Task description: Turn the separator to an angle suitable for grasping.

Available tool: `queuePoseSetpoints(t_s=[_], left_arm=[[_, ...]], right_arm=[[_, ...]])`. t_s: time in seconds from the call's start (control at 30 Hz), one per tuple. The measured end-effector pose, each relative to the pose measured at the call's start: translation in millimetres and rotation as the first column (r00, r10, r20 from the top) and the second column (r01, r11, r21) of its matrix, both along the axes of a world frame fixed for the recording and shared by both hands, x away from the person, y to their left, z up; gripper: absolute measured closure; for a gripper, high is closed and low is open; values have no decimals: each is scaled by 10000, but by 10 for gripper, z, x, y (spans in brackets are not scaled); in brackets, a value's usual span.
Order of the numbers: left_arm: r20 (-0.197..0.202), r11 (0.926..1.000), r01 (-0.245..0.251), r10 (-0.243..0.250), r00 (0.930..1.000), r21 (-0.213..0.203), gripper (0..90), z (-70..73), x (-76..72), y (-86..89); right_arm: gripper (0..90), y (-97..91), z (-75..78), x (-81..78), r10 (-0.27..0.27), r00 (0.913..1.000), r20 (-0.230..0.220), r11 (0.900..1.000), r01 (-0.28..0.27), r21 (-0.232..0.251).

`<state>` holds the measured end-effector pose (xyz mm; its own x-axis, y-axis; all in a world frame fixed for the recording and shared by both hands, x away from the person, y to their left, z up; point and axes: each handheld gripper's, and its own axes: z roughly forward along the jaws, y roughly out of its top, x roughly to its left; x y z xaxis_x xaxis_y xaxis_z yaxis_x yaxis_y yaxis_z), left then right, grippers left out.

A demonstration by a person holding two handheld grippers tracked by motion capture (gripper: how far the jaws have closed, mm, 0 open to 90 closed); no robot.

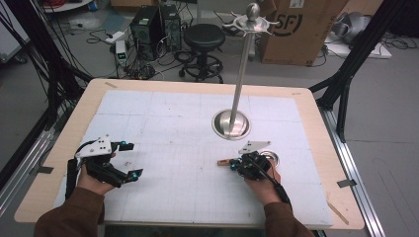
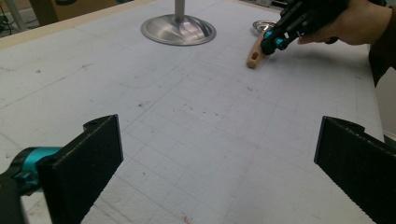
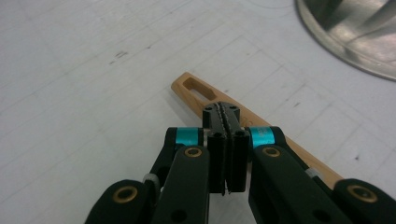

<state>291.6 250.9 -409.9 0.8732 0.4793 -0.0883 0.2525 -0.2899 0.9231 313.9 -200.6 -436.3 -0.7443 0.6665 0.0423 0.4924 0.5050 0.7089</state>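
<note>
Right hand-held gripper (image 3: 226, 114): I see its two black jaws pressed together with nothing between them, the tips sitting just above the handle of the wooden spoon; in the high view (image 1: 236, 163) it lies low over the counter in the person's right hand (image 1: 262, 180)
Light-brown flat wooden spoon with a slotted handle end (image 3: 219, 100): I read it as lying flat on the white mat, running under the closed jaws; from the left gripper view (image 2: 255, 52) its slotted end points toward the counter's middle, and I cannot tell whether the jaws touch it
Small shiny round metal dish (image 1: 271, 157): just behind the right hand-held gripper, on the mat
Polished steel stand with a round domed base, tall pole and ball top (image 1: 231, 123): upright, near the spoon, farther back on the counter
Left hand-held gripper (image 1: 129, 159): I see its jaws spread wide and empty, held still by the left hand (image 1: 96, 173), well apart from the spoon
White gridded mat (image 1: 173, 123): covers most of the pale wooden counter (image 1: 74, 128)
</note>
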Motion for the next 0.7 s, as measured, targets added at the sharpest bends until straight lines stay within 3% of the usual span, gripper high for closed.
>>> queuePoseSetpoints(t_s=[0.23, 0.7], left_arm=[[-52, 10000, 21, -21, 10000, 1, 17, -8, 7, -1], [-80, 10000, 14, -14, 10000, -19, 17, -14, 4, -9]], right_arm=[[896, 8, -13, 93, -277, 9995, 159, 9994, 280, -194], [896, -36, -25, 169, -749, 9972, 37, 9972, 749, -32]])
